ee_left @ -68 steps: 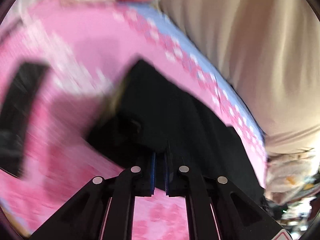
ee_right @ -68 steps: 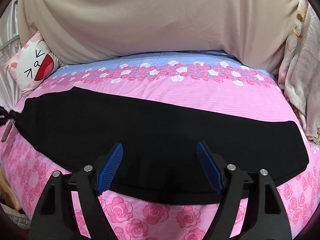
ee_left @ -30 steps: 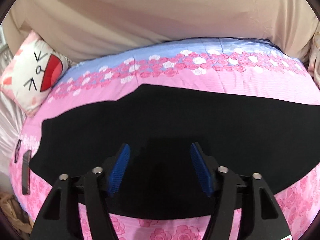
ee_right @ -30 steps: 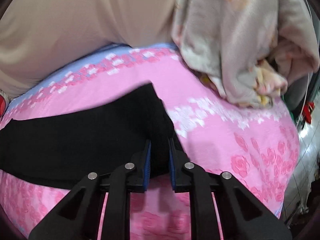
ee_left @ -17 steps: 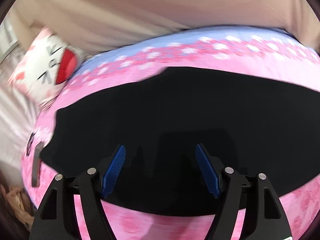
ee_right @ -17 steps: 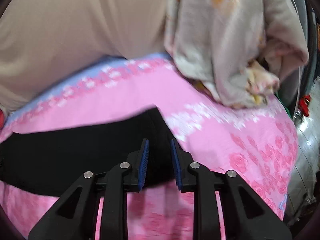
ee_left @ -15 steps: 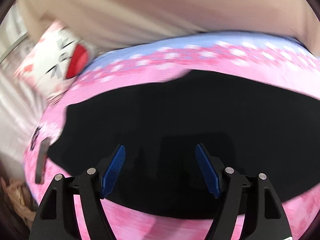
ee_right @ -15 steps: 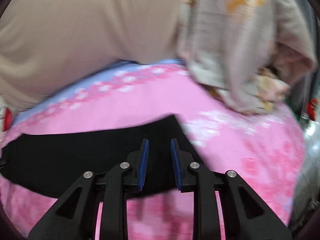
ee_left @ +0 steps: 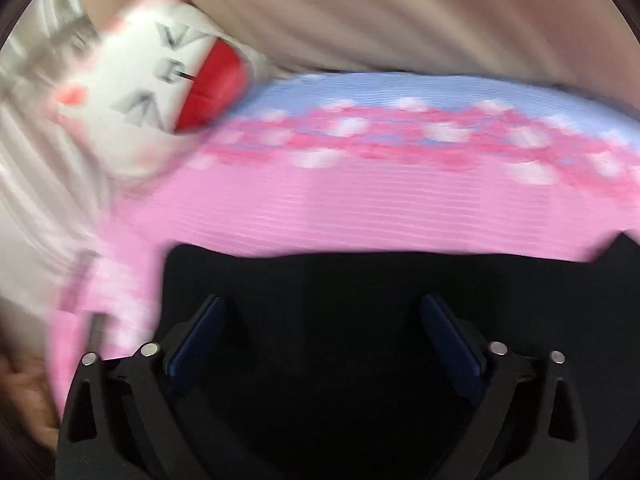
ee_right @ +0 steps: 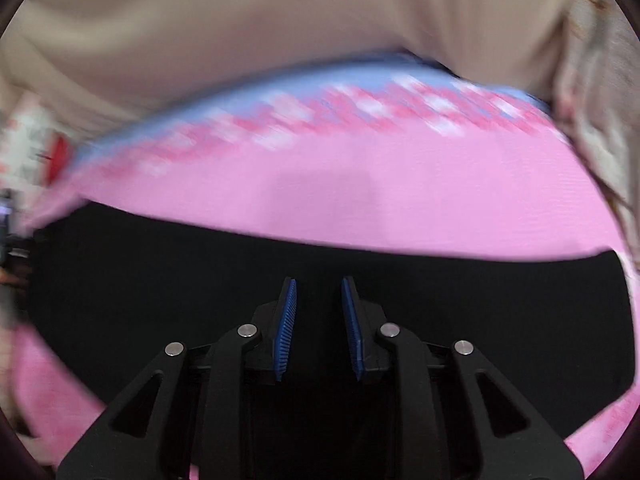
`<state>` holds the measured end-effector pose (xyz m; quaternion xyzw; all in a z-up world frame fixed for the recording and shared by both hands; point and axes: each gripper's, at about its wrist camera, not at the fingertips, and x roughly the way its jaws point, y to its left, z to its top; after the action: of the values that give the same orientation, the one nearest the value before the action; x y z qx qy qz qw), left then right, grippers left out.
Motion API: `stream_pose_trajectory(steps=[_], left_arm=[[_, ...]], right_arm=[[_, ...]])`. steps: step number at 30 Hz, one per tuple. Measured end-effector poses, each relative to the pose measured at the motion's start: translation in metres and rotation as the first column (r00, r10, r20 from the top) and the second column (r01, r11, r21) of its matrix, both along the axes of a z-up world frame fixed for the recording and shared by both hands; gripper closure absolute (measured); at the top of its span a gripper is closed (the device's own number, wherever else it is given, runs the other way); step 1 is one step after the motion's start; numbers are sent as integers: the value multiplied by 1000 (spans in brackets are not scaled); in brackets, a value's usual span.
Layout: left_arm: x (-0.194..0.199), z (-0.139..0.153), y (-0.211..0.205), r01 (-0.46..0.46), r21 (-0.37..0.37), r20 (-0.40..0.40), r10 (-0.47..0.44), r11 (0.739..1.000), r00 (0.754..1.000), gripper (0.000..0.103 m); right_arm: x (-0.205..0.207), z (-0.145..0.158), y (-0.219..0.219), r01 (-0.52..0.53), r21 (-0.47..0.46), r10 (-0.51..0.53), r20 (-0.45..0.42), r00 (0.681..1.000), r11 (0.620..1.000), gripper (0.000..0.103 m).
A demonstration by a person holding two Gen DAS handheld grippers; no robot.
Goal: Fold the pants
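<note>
The black pants [ee_right: 160,280] lie flat in a long strip across the pink floral bedspread [ee_right: 360,200]. In the left wrist view the pants [ee_left: 320,288] fill the lower half, with their left end near the frame's left. My left gripper [ee_left: 322,316] is wide open and low over that end. My right gripper [ee_right: 319,296] hangs over the middle of the strip with its blue pads [ee_right: 286,320] a narrow gap apart, nothing between them. Both views are motion-blurred.
A white cat-face pillow [ee_left: 160,76] lies at the bed's far left. A beige cover [ee_right: 280,20] rises behind the bed. A pale floral blanket [ee_right: 600,100] hangs at the right. A dark thin object [ee_left: 94,332] lies on the spread left of the pants.
My left gripper let go of the pants earlier, opened, and has swung left toward the pants' end. My right gripper released the pants' right corner and moved left over the middle.
</note>
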<state>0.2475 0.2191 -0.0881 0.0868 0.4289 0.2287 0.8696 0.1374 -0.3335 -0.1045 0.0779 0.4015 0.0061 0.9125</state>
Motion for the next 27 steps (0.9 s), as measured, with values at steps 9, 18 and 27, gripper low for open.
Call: stream_pose_trajectory(steps=[9, 18, 27], left_arm=[[17, 7, -55, 136, -48, 3, -136, 989, 991, 13], [-33, 56, -23, 30, -69, 152, -20, 997, 988, 13], [-93, 55, -108, 215, -124, 158, -195, 969, 968, 13]], right_arm=[[26, 39, 97, -215, 64, 211, 63, 975, 974, 80], [-36, 45, -12, 155, 17, -156, 121, 980, 988, 29], [-150, 8, -184, 487, 141, -498, 50, 866, 862, 28]])
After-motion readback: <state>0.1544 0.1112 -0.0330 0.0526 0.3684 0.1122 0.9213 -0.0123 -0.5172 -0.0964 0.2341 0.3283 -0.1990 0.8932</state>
